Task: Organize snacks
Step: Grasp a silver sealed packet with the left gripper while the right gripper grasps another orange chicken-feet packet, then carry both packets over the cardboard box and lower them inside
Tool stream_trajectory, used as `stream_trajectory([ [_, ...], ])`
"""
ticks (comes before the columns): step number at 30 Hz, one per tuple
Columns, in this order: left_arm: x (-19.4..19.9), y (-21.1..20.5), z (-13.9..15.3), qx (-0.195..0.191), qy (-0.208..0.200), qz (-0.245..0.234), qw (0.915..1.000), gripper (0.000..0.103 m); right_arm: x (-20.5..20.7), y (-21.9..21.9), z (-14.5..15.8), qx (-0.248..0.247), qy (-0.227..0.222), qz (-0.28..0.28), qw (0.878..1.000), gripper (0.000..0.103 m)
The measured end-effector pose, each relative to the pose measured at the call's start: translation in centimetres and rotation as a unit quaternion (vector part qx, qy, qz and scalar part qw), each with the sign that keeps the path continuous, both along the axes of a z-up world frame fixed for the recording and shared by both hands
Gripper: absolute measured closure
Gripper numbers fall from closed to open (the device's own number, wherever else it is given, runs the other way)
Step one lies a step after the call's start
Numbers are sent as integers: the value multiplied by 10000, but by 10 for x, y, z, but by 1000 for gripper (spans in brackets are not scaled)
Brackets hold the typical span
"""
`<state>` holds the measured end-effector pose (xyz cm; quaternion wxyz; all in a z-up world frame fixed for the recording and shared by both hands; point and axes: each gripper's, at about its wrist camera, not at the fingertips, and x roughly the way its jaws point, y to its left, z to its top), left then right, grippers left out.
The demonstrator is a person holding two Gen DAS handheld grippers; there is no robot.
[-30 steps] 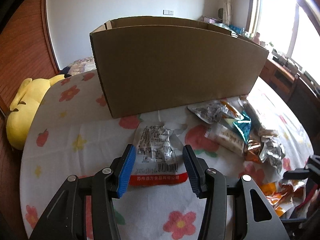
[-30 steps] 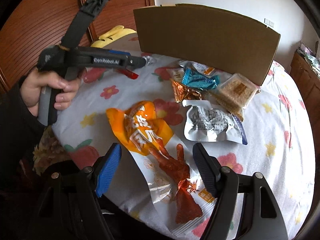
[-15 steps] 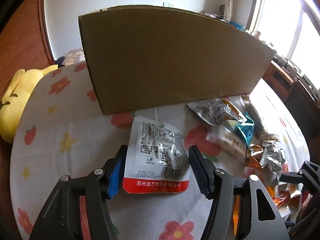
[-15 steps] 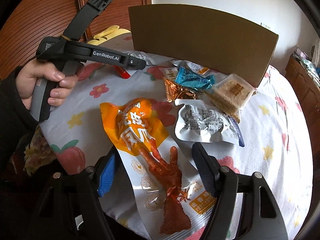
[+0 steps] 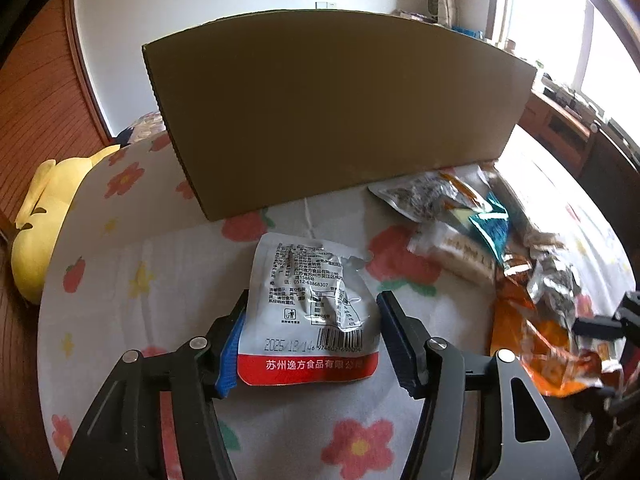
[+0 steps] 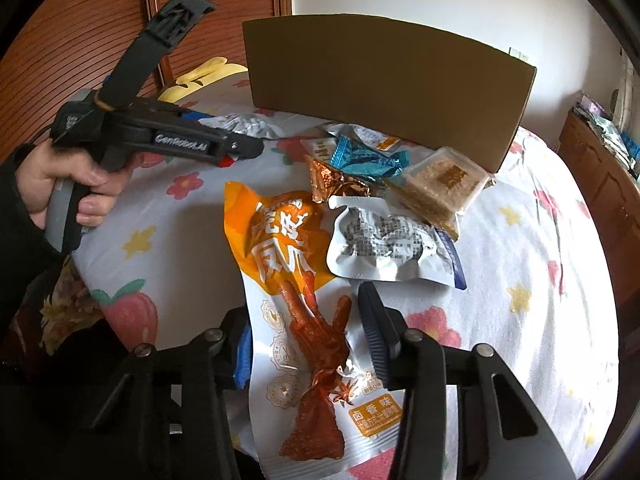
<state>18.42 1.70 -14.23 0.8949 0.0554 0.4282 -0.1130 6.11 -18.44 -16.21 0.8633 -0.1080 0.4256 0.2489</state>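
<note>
right claw (image 6: pixel 308 344) nearer orange packet (image 6: pixel 280 264)

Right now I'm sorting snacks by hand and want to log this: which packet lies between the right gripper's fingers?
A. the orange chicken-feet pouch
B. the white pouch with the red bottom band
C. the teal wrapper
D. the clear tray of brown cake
A: in the right wrist view the orange chicken-feet pouch runs up between the closing jaws of the right gripper.

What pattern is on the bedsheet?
White bedsheet with red flowers and yellow stars; clearest in the left wrist view.
</note>
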Motion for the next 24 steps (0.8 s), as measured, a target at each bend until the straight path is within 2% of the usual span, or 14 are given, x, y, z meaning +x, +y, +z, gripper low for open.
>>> stream_trajectory([
  [8, -29, 7, 9, -14, -156, 47, 9999, 41, -5, -2, 1, 141, -34, -40, 9999, 57],
  [16, -67, 18, 29, -478, -400, 162, 9979, 41, -14, -4, 9, 273, -125, -11, 9995, 59],
  [24, -84, 22, 37, -570, -535, 146, 9968, 41, -14, -6, 23, 388, -294, -54, 9988, 60],
])
